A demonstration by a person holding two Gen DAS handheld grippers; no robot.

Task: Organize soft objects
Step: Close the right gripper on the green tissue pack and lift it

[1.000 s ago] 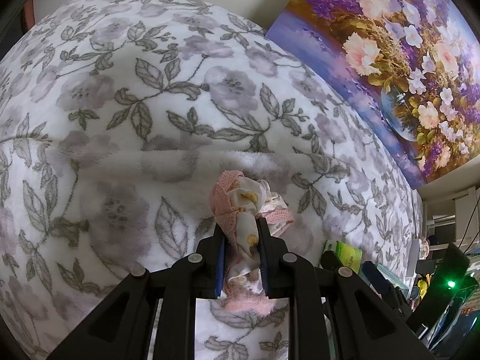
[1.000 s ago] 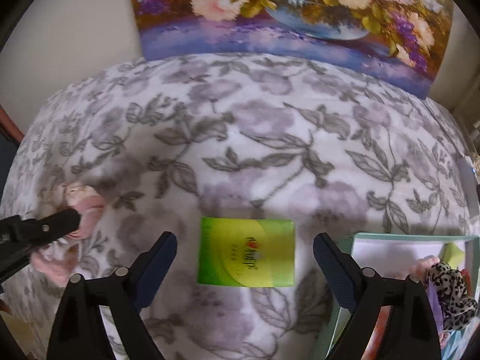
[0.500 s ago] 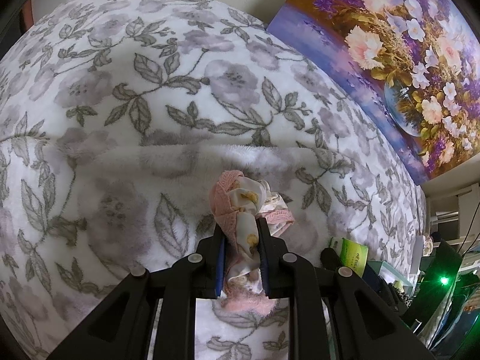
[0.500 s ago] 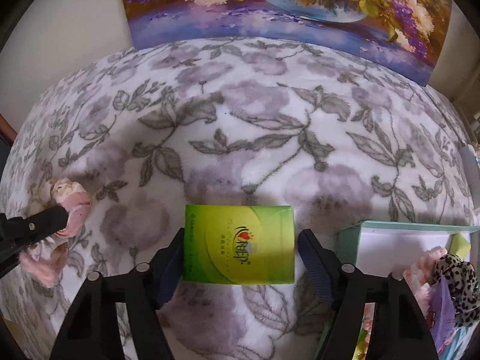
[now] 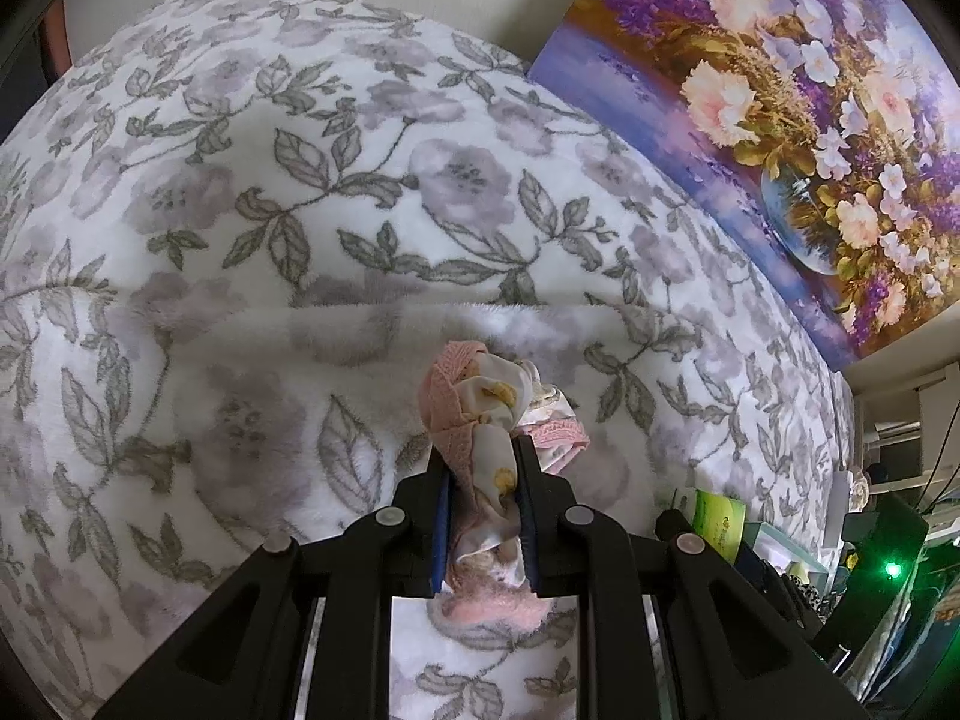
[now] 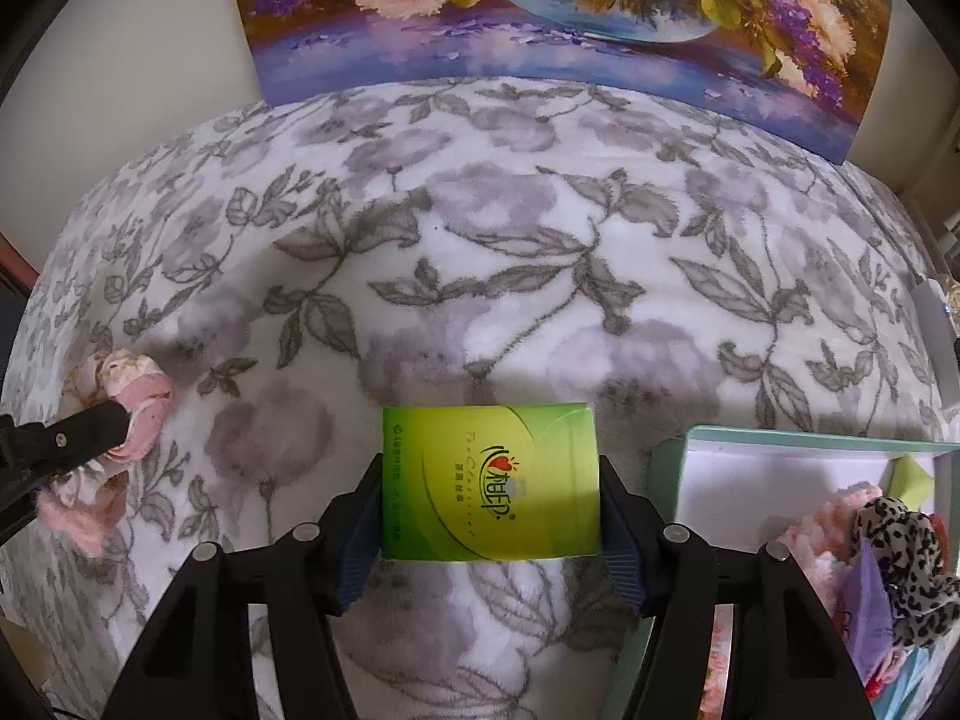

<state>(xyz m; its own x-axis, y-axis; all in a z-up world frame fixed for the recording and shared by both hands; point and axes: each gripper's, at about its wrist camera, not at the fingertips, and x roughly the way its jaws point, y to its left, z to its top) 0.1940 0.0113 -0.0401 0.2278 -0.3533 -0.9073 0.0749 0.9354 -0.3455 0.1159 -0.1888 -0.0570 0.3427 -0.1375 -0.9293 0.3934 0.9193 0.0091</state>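
Note:
My left gripper [image 5: 480,450] is shut on a bundle of pink lace and cream floral cloth [image 5: 474,396], held just above the floral blanket [image 5: 300,210]. The right wrist view shows the same cloth [image 6: 138,396] at the far left, with one left finger [image 6: 84,429] across it. A flat green tissue pack [image 6: 489,480] lies on the blanket between the jaws of my right gripper [image 6: 491,471]. Those jaws are closing, and both blue pads touch the pack's side edges. The pack [image 5: 720,522] also shows at the lower right of the left wrist view.
A teal box [image 6: 672,468] with a white inside stands right of the pack and holds leopard-print fabric [image 6: 906,540], pink knit and purple cloth. A flower painting [image 6: 540,0] leans against the wall behind the blanket. Cluttered shelves and a green light [image 5: 893,569] sit beyond the bed's right edge.
My right gripper came down over the green pack and its jaws closed in from wide apart until the pads met the pack's sides. The left gripper kept still with the cloth.

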